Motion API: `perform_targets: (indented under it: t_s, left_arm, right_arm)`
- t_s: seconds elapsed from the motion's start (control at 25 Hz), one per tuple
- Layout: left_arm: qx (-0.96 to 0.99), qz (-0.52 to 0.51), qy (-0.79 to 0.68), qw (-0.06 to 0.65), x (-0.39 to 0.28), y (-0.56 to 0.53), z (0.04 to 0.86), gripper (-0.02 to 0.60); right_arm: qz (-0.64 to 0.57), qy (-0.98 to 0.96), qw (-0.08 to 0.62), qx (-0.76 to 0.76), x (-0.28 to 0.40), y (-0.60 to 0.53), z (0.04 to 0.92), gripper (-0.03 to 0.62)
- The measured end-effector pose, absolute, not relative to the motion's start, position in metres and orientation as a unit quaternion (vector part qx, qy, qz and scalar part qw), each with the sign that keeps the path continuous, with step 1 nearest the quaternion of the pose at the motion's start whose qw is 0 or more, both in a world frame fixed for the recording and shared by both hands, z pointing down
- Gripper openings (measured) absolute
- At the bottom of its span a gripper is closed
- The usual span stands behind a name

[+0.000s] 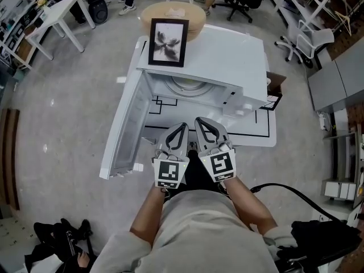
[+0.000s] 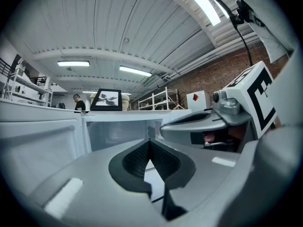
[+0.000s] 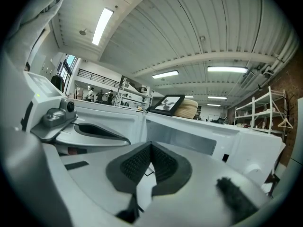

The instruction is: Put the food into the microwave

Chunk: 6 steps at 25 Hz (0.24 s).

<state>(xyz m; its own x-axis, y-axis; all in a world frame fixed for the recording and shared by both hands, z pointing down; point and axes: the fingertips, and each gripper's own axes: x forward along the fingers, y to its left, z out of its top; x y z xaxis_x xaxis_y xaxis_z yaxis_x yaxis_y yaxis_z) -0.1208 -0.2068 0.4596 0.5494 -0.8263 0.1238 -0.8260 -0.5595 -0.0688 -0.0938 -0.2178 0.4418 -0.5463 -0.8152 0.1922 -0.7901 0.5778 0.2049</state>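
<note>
At the open microwave (image 1: pixel 227 61), left gripper (image 1: pixel 181 127), right gripper (image 1: pixel 201 121), closed.

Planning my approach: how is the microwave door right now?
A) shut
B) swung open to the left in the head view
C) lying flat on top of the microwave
B: the door stands swung out at the left, and the inside of the microwave is exposed.

We hold both tools close in front of us, side by side, pointing away and nearly level. Our grey two-jaw left gripper (image 1: pixel 182 127) has its black ribbed pads (image 2: pixel 135 159) pressed together tip to tip. The matching right gripper (image 1: pixel 200 121), just beside it, is closed the same way. Our forearms (image 1: pixel 149 209) run back from the white marker cubes (image 1: pixel 169 173) at the near ends.
</note>
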Motion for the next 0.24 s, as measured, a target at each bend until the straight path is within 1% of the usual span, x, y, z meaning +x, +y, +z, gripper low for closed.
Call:
perform_targets:
  t_s: [0.24]
  left_arm:
    - [-0.882,-0.072,0.465,-0.002,-0.115,-0.2131,0.4603,0.008]
  right_arm:
    - [-0.052,-0.873,0.137,0.465,-0.0871,-0.2238,0.4388,0.011]
